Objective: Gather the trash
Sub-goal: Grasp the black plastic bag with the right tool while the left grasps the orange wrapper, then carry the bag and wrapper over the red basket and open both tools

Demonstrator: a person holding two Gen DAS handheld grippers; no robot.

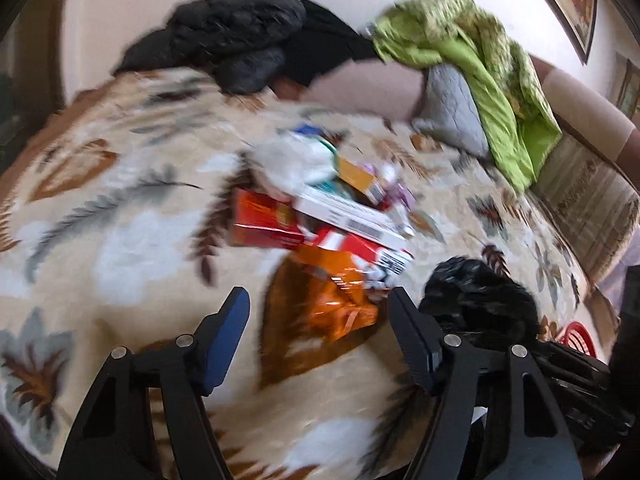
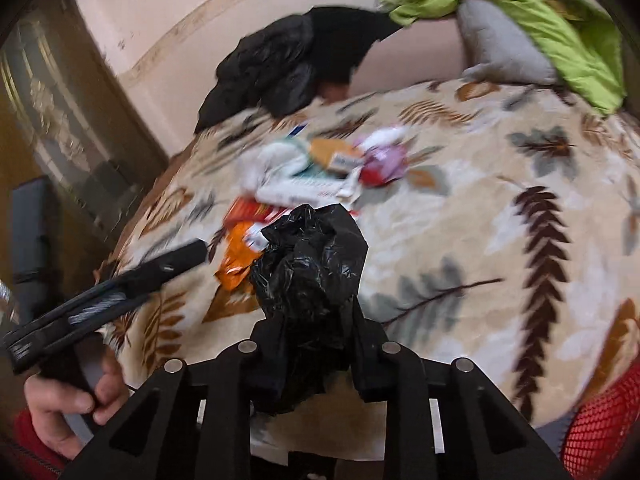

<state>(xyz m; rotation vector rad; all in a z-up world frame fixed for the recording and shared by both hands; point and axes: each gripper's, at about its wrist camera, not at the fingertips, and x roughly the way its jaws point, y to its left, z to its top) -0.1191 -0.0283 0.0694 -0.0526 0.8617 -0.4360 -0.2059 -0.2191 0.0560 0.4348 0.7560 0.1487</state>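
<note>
A pile of trash lies on the leaf-patterned bedspread (image 1: 120,240): an orange wrapper (image 1: 340,292), a red box (image 1: 264,220), a long white box (image 1: 348,212), a crumpled white bag (image 1: 292,160) and a small orange box (image 1: 356,176). My left gripper (image 1: 318,304) hovers just short of the orange wrapper, open, its pads touching nothing. My right gripper (image 2: 316,320) is shut on a crumpled black plastic bag (image 2: 312,256), held up right of the pile. The same black bag (image 1: 476,296) shows in the left wrist view. Everything is motion-blurred.
A black jacket (image 1: 236,36), a grey pillow (image 1: 452,108) and a green quilt (image 1: 480,52) lie at the far side by the wall. A red mesh basket (image 2: 600,420) sits at the near right edge. A hand (image 2: 68,400) grips the left tool's handle.
</note>
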